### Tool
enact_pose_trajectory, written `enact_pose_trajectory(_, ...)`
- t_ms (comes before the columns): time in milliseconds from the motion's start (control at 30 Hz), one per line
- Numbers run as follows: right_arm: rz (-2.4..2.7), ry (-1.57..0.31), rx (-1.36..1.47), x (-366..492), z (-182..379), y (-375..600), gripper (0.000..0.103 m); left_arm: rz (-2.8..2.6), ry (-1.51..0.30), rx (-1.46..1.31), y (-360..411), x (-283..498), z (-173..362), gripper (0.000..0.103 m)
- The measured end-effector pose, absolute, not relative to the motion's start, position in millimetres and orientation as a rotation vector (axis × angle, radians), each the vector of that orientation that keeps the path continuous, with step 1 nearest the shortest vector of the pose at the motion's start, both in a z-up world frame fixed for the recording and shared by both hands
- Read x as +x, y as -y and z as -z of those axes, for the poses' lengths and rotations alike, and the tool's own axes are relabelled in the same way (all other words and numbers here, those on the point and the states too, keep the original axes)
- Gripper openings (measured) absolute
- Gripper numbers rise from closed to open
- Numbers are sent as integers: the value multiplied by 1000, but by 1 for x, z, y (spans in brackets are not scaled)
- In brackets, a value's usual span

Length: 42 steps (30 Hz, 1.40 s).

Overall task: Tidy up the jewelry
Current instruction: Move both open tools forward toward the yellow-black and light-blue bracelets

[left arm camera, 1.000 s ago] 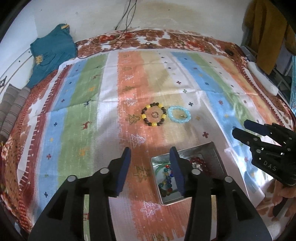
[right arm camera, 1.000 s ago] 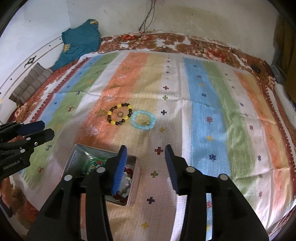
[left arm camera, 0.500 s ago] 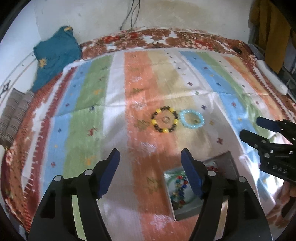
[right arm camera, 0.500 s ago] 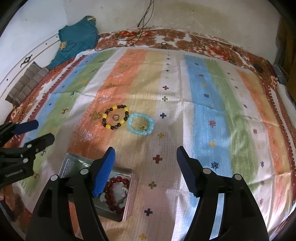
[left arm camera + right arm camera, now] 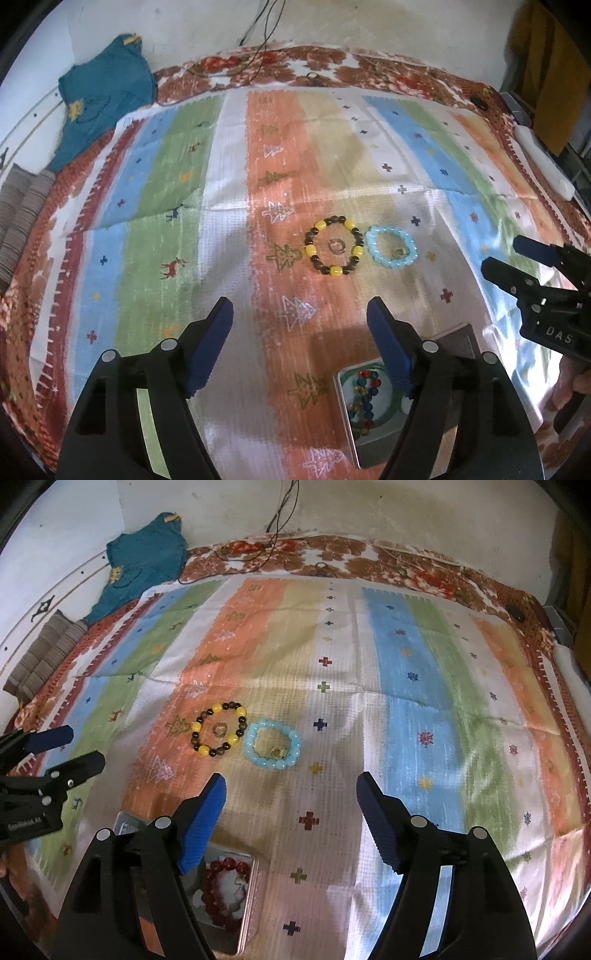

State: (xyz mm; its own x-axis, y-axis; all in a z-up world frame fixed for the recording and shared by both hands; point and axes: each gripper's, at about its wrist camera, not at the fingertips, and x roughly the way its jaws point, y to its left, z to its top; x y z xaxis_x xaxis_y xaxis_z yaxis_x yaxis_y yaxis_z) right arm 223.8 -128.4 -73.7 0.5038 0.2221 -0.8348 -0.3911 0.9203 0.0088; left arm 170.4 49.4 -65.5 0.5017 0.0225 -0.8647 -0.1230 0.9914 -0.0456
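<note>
A yellow-and-brown bead bracelet point(image 5: 334, 245) lies on the striped cloth with a small ring point(image 5: 336, 246) inside it. A light blue bead bracelet point(image 5: 390, 246) lies just right of it, a small ring point(image 5: 399, 252) inside. Both bracelets show in the right wrist view too, yellow-and-brown point(image 5: 218, 733) and blue point(image 5: 272, 747). A metal tin point(image 5: 373, 400) near the front holds a multicoloured bead bracelet, a green bangle and a red bead bracelet point(image 5: 221, 890). My left gripper point(image 5: 300, 339) is open and empty, above the cloth left of the tin. My right gripper point(image 5: 291, 814) is open and empty, right of the tin.
A teal garment point(image 5: 103, 99) lies at the back left by folded grey cloth point(image 5: 22, 206). Wires point(image 5: 258, 44) hang down the back wall. A white object point(image 5: 543, 166) lies at the right edge of the bed. Yellow fabric point(image 5: 546, 70) hangs at the far right.
Both grippers have opened wide and pulled back from the tin. The left has shifted left; the tin now sits under its right finger.
</note>
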Motion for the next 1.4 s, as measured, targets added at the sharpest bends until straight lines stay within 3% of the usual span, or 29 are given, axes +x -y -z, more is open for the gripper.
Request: enact_pose_trajectory(1400, -350, -1108, -211, 305, 143, 101, 73, -40, -1169, -123, -60, 255, 142, 74)
